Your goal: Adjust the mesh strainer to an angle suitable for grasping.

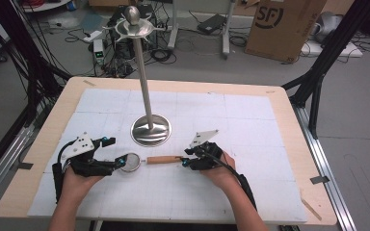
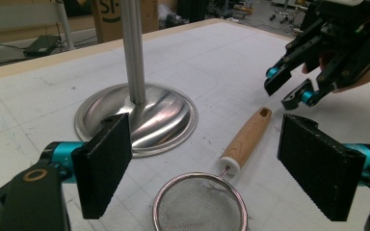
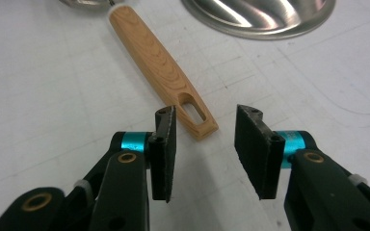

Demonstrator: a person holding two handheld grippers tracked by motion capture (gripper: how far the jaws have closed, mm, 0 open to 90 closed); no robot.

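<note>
The left gripper (image 1: 118,162) sat at the left of the white-covered bench (image 1: 250,120), its fingers (image 2: 103,163) released and spread wide, one on each side of the mesh bowl of a small strainer (image 1: 131,162) without touching it. The strainer lay flat on the bench, bowl to the left, wooden handle (image 1: 165,160) pointing right. Just behind it stood a tall metal stand (image 1: 144,77) on a round, shiny base (image 1: 151,130). At the right, the right gripper (image 1: 187,159) hung at the slotted tip of the handle, its fingers (image 3: 165,144) also released, parted on either side of that tip, not closed on it.
</note>
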